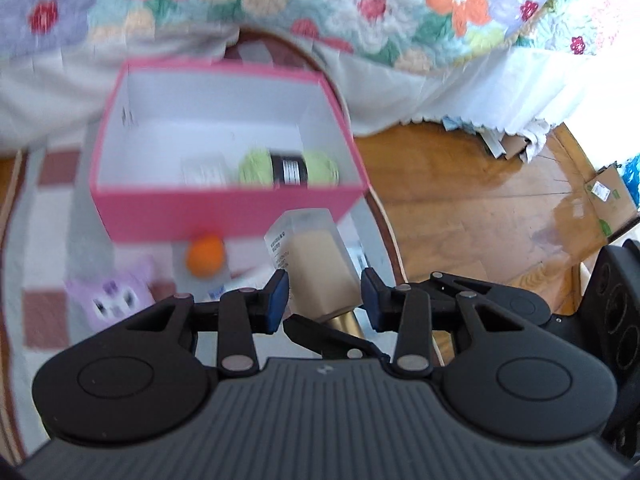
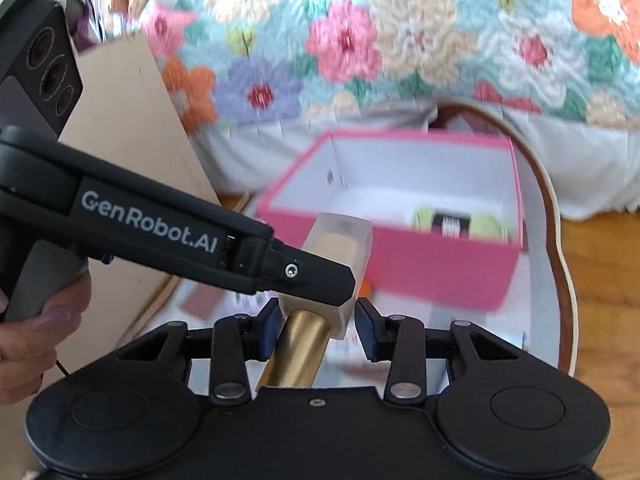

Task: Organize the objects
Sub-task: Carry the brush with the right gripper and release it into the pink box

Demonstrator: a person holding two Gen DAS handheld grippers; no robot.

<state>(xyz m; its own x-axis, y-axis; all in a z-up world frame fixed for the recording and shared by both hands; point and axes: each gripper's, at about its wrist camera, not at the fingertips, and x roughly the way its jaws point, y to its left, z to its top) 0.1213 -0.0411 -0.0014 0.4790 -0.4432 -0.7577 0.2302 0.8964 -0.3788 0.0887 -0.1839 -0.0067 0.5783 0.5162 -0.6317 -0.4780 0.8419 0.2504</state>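
A frosted bottle (image 1: 316, 264) of beige liquid with a gold cap (image 2: 296, 356) hangs in the air in front of an open pink box (image 1: 224, 216). My left gripper (image 1: 323, 300) is shut on the bottle's body, its blue pads on both sides. In the right wrist view the left gripper (image 2: 320, 280) reaches in from the left and covers part of the bottle (image 2: 340, 236). My right gripper (image 2: 318, 328) is shut on the bottle where cap and body meet. The pink box (image 2: 420, 264) holds a green yarn skein (image 1: 288, 168) with a black label.
An orange ball (image 1: 204, 256) and a purple plush toy (image 1: 108, 300) lie on the checked cloth in front of the box. A floral quilt (image 1: 280, 0) hangs behind. Cardboard (image 2: 120, 120) stands at the left, wooden floor (image 1: 460, 200) lies at the right. A hand (image 2: 24, 340) holds the left gripper.
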